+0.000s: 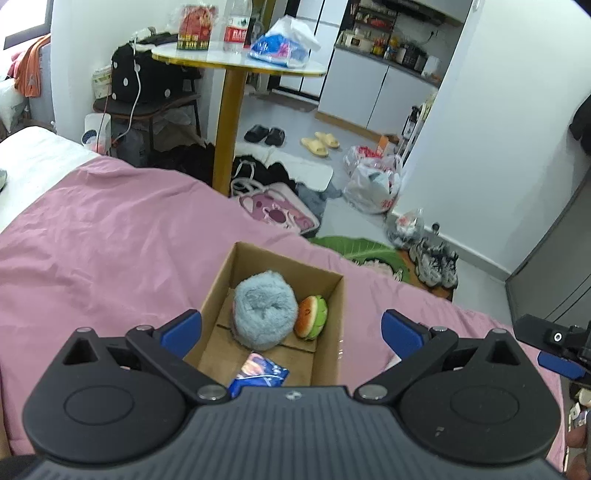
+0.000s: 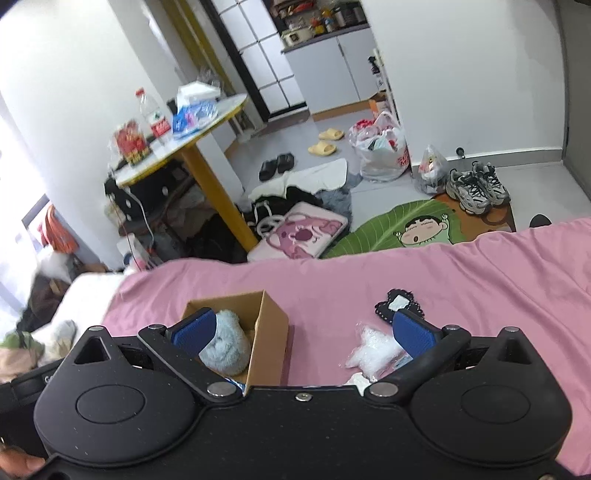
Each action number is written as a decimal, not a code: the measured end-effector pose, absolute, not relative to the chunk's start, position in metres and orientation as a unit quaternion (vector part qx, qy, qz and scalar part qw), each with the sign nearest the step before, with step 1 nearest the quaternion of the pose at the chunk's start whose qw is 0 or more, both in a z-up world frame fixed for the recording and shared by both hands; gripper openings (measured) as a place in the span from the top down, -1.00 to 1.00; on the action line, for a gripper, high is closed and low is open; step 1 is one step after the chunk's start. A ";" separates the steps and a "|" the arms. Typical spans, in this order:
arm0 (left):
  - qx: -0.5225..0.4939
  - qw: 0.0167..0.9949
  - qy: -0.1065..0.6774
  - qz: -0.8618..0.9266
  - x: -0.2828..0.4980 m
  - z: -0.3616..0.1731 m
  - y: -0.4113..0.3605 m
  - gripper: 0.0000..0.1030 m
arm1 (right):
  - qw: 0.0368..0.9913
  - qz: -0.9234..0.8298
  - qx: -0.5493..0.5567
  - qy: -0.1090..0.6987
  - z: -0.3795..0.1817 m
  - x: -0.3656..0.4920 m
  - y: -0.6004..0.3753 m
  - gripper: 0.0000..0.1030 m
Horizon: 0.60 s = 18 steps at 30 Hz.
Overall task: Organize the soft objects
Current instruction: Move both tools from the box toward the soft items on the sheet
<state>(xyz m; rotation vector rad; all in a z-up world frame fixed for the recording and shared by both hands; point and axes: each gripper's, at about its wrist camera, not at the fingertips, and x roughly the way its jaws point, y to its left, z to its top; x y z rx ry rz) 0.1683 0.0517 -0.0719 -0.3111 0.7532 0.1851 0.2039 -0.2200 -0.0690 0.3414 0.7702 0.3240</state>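
We see a box (image 1: 325, 295) at lower centre on the pink bed (image 1: 110, 240), already holding a fluffy ball (image 1: 264, 310), burger toy (image 1: 312, 316) and blue packet (image 1: 260, 373). Both our left gripper (image 1: 291, 328) and right gripper (image 2: 304, 332) gape wide, empty. A white bag (image 2: 371, 349) and black patch (image 2: 399, 304) at lower right likely remain

A round table (image 1: 207, 59) holding a water bottle (image 1: 236, 26) stands beyond slippers (image 1: 320, 142) and sneakers (image 2: 476, 186).

The left tool (image 1: 291, 328) has a ribbed grey body, two round black discs, black linkage arms with silver pivot screws and blue padded fingers (image 1: 186, 326). The right tool (image 2: 304, 332) is all black, with the same discs, silver screws and blue textured pads (image 2: 415, 334).
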 end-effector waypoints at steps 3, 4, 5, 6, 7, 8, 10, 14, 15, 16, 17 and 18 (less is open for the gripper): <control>-0.156 0.917 0.356 0.089 0.161 -0.067 0.044 -0.99 | 0.902 0.159 0.168 0.365 -0.068 0.200 -0.230 -1.00; -0.153 0.919 0.352 0.090 0.159 -0.065 0.041 -0.99 | 0.902 0.161 0.167 0.364 -0.069 0.199 -0.233 -1.00; -0.148 0.922 0.346 0.092 0.156 -0.064 0.036 -0.99 | 0.902 0.165 0.167 0.363 -0.069 0.197 -0.237 -1.00; -0.143 0.924 0.342 0.094 0.155 -0.063 0.031 -0.99 | 0.901 0.169 0.169 0.361 -0.069 0.196 -0.241 -1.00; -0.137 0.926 0.340 0.096 0.153 -0.063 0.025 -0.99 | 0.901 0.172 0.172 0.359 -0.070 0.195 -0.245 -1.00; -0.127 0.927 0.339 0.099 0.153 -0.063 0.018 -0.99 | 0.901 0.172 0.175 0.357 -0.070 0.195 -0.250 -1.00; -0.115 0.926 0.346 0.099 0.154 -0.066 0.006 -0.99 | 0.901 0.169 0.184 0.356 -0.071 0.195 -0.259 -1.00; -0.112 0.920 0.364 0.090 0.154 -0.067 -0.010 -0.99 | 0.898 0.172 0.199 0.353 -0.068 0.194 -0.272 -1.00; -0.106 0.922 0.362 0.091 0.153 -0.067 -0.014 -0.99 | 0.898 0.173 0.202 0.349 -0.067 0.193 -0.275 -1.00; -0.099 0.922 0.362 0.092 0.151 -0.066 -0.019 -0.99 | 0.899 0.175 0.203 0.346 -0.067 0.190 -0.278 -1.00; -0.095 0.923 0.362 0.091 0.151 -0.065 -0.023 -0.99 | 0.900 0.178 0.200 0.343 -0.066 0.188 -0.280 -1.00; -0.093 0.923 0.363 0.088 0.151 -0.065 -0.026 -0.99 | 0.902 0.177 0.196 0.342 -0.066 0.186 -0.282 -1.00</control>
